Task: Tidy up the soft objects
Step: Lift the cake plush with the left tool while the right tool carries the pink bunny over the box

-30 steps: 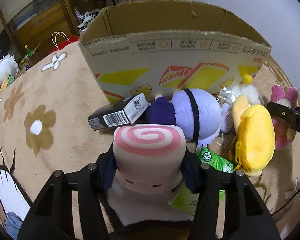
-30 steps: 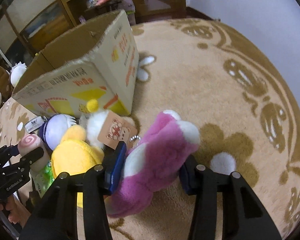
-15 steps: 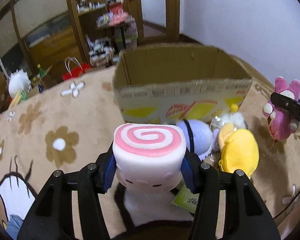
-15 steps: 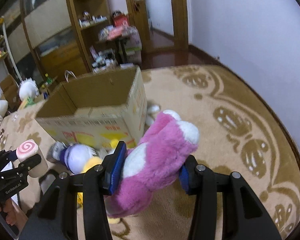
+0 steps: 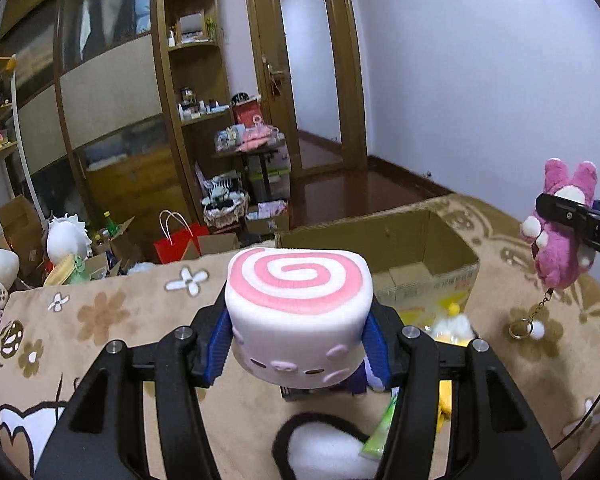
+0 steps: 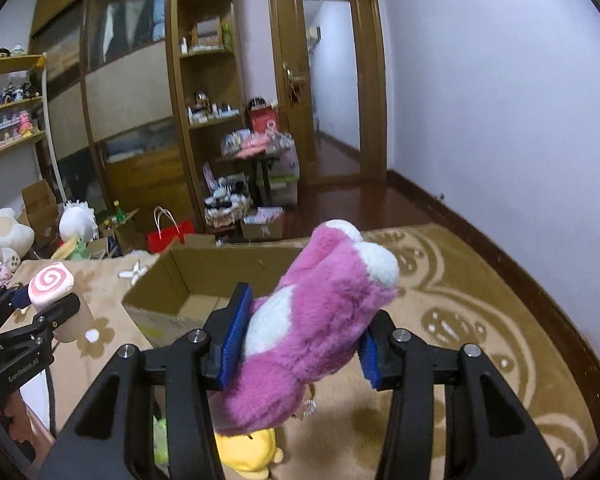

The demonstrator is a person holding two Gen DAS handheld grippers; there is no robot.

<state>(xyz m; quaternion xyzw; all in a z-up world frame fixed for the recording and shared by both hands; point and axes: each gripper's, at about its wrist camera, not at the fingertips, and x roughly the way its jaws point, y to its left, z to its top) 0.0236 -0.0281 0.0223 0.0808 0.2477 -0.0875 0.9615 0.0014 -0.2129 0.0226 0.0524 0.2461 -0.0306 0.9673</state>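
While its blue pads press in from both sides, the left gripper (image 5: 298,354) is clamped on a pink-swirl roll plush (image 5: 298,316), a white cylinder with a pink spiral on top and a small pink face on its front. It hangs in the air above the beige flowered rug (image 5: 100,320), clear of everything below. Under it, partly hidden by the fingers, lie a green packet (image 5: 382,428) and a patch of white fluff with a dark edge (image 5: 328,450); what that patch belongs to cannot be told.

Off to its right, the right gripper (image 6: 300,344) is closed on a pink bear plush (image 6: 312,328), squeezing its body between the blue pads with the white-tipped ears pointing up and away. Seen from the left wrist, the bear hangs in mid-air with a keychain ring (image 5: 518,328) dangling on a short chain beneath it.

Beyond both grippers an open cardboard box (image 5: 400,248) stands on the rug, flaps up, its brown floor showing. Against its near wall sits a white and yellow fluffy toy (image 5: 454,322), and below the right gripper a yellow plush (image 6: 246,454) lies on the rug.

Further back, past the rug's edge, are a red paper bag (image 5: 176,238), a white round plush (image 5: 66,236), wooden shelving (image 5: 192,80) and a wooden door (image 5: 304,68) in a pale wall.
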